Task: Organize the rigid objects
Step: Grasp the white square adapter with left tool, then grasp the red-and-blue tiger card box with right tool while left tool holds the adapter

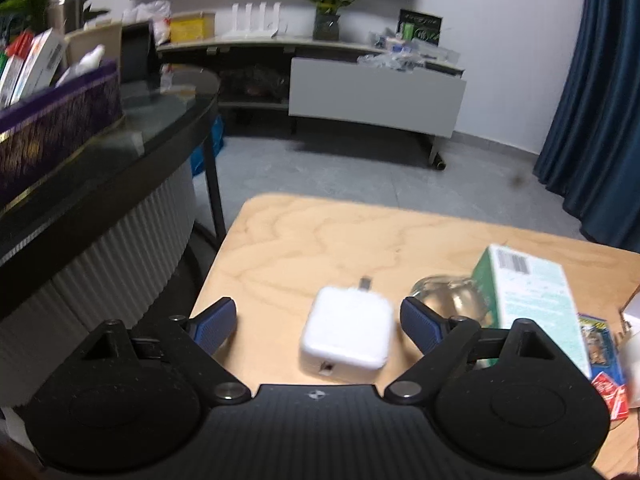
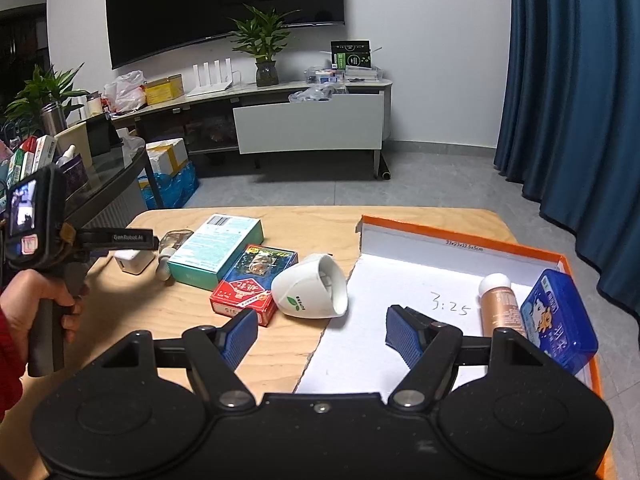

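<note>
My left tongs gape empty around the charger near the desk's left edge, right tongs idle and open; closing off-centre could skid it.

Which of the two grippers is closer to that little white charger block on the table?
Left. The left gripper has its open fingers on either side of the white charger, not pressing it. The right gripper hangs open over the orange box's edge, several objects away.

Both wrist views look down-forward, close over the wooden table — sharing its cluttered left half.
</note>
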{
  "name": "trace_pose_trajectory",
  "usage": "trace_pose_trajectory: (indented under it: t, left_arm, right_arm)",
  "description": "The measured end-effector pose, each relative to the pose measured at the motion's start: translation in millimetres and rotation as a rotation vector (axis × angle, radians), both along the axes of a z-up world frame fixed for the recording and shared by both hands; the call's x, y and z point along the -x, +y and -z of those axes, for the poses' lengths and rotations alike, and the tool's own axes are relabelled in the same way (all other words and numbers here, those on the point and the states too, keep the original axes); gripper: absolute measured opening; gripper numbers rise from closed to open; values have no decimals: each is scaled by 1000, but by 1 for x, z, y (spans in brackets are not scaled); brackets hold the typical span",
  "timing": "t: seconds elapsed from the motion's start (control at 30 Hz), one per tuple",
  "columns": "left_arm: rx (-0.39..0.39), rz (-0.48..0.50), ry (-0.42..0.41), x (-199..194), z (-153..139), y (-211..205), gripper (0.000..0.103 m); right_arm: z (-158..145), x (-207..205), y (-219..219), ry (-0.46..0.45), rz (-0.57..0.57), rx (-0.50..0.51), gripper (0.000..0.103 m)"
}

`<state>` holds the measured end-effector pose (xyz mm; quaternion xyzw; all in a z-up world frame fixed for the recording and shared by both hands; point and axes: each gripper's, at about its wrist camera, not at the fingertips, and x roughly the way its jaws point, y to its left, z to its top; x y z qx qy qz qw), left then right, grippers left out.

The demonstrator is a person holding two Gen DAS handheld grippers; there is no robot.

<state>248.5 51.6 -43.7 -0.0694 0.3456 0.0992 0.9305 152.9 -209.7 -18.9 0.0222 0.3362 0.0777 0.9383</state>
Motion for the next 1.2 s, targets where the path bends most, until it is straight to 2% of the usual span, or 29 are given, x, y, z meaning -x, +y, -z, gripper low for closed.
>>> trace_pose_trajectory:
  t: [0.1,0.2,0.27,0.37,0.43,0.5,0.6,0.87,1.07,1.2]
  left_arm:
    - [-42,20,-4,8,1,4,90]
    - [-43,32,-11,9,1,7,89]
    - [-50,46,-16,6,1,5,83]
    - [-99,93,-30,1,3,-5,66]
    - [-100,120,-42,4,3,-9,43]
    - [-103,123,-42,6,2,-11,42]
    - [-53,120,-48,13,1,-7,42]
    - [31,157,-75,46,-11,-12,42]
    - [61,172,-89,69,-14,-18,42]
    - [85,161,-98,81,-14,-17,42]
  right_arm:
    - [1,0,-4,-3,15,-5,84]
    - [4,-2,-6,10,26,-32,84]
    - [4,-2,-3,13,16,-33,84]
    - [4,-3,1,10,0,-23,84]
    - [5,-4,1,13,1,-24,84]
    - [5,-7,2,21,0,-28,84]
    - [6,-12,6,26,-3,-36,84]
    - [11,-38,41,38,-110,-35,84]
    - [16,-69,70,79,-174,-97,84]
    - [15,-103,95,107,-173,-122,85]
